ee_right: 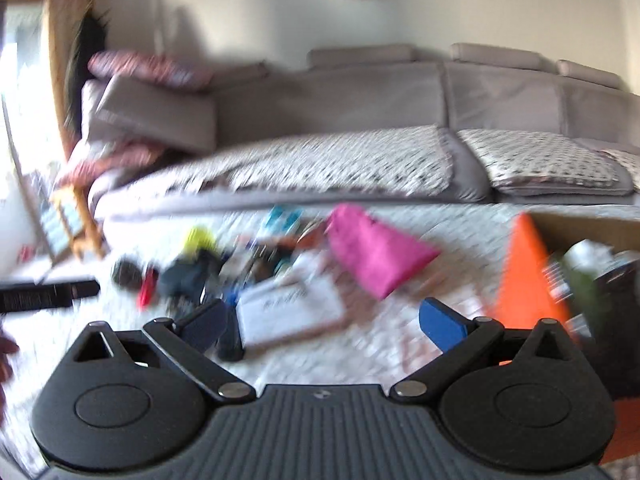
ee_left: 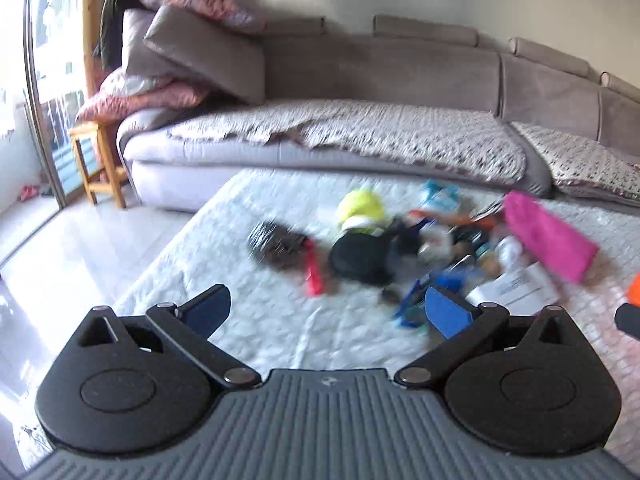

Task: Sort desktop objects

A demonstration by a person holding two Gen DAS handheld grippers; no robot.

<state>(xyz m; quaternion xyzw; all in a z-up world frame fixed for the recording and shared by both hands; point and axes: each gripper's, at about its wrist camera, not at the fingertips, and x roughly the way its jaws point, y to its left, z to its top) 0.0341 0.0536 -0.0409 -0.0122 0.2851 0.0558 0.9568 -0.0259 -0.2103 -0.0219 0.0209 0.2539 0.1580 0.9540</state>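
Note:
A blurred pile of small objects lies on a white quilted tabletop (ee_left: 240, 320). In it are a yellow-green ball (ee_left: 360, 204), a black round pouch (ee_left: 360, 256), a red stick (ee_left: 314, 268), a dark brush-like item (ee_left: 272, 242), a pink pouch (ee_left: 548, 236) and a white card (ee_left: 516, 286). My left gripper (ee_left: 326, 312) is open and empty, above the table short of the pile. My right gripper (ee_right: 324, 324) is open and empty near the white card (ee_right: 292, 308). The pink pouch (ee_right: 372, 252) lies beyond it.
An orange box (ee_right: 524, 280) holding several items stands at the right. A black bar (ee_right: 44, 294), apparently part of the other gripper, shows at the left. A grey sofa (ee_left: 360, 72) runs behind the table; a wooden stool (ee_left: 96, 160) stands left.

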